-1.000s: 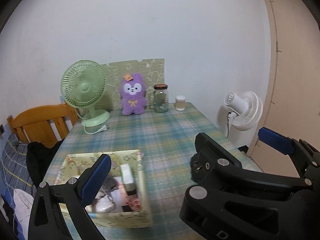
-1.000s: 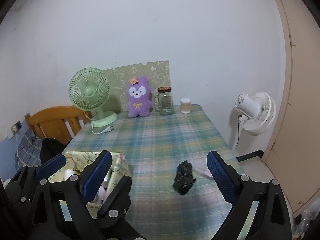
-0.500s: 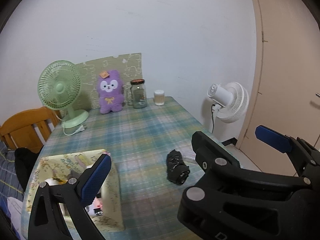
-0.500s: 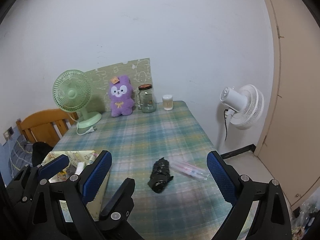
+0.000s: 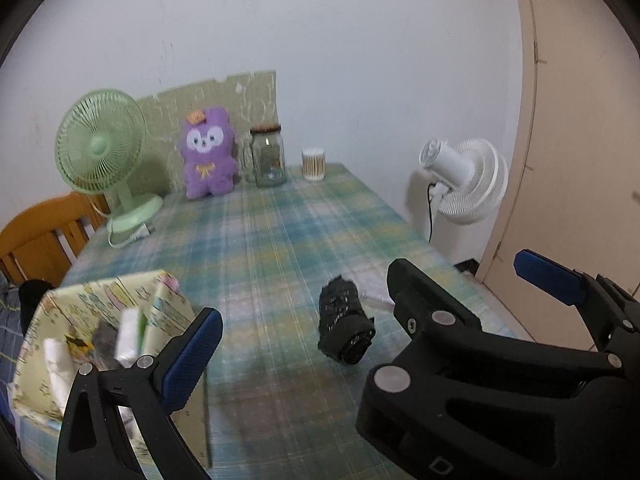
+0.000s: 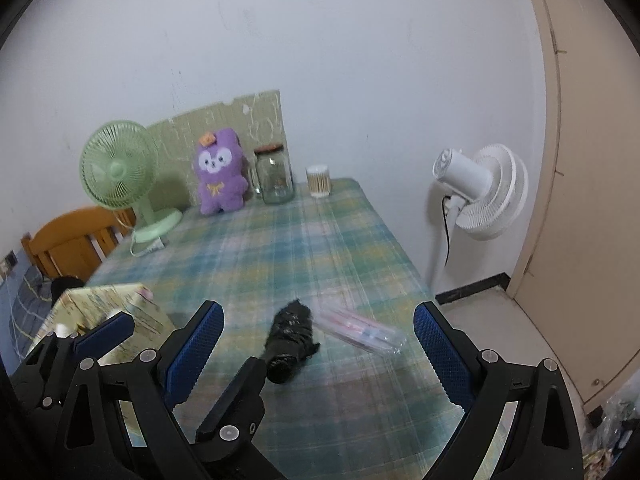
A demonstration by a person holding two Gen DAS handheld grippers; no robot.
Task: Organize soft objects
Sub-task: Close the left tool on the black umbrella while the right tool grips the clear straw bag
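while both grippers hang above the near end of a desk (image 6: 320, 240) covered in a blue, green and yellow plaid cloth, a small dark rolled bundle of soft fabric (image 6: 290, 338) — perhaps socks, too blurred to be sure — lies on the cloth just ahead of them. from the right gripper (image 6: 318, 340), whose jaws stand wide apart with nothing between them, the bundle sits in the gap, closer to the left blue pad than the right. its long axis runs roughly away from the camera, leaning a little to the right at the far end, so it lies more along the jaws than across them. the left gripper (image 5: 368, 300) is also wide open and empty; in its view the bundle (image 5: 344, 330) rests between the pads too, though the right gripper's black frame crosses in front on that side. the right gripper looks the nearer and better lined up for a grasp, in my judgement. touching or just beside the bundle, to its right, lies a clear plastic packet (image 6: 360, 328) with pinkish contents. at the near left stands a pale yellow patterned box (image 5: 96, 320), open at the top, with white and grey items inside — likely where soft things go. at the far edge, against a white wall, stand a green desk fan (image 6: 120, 176), a purple plush toy (image 6: 220, 180), a glass jar (image 6: 276, 178) and a small tub of cotton swabs (image 6: 319, 180). a wooden chair (image 6: 76, 240) is at the left, a white floor fan (image 6: 480, 192) and a beige door (image 6: 592, 160) at the right.
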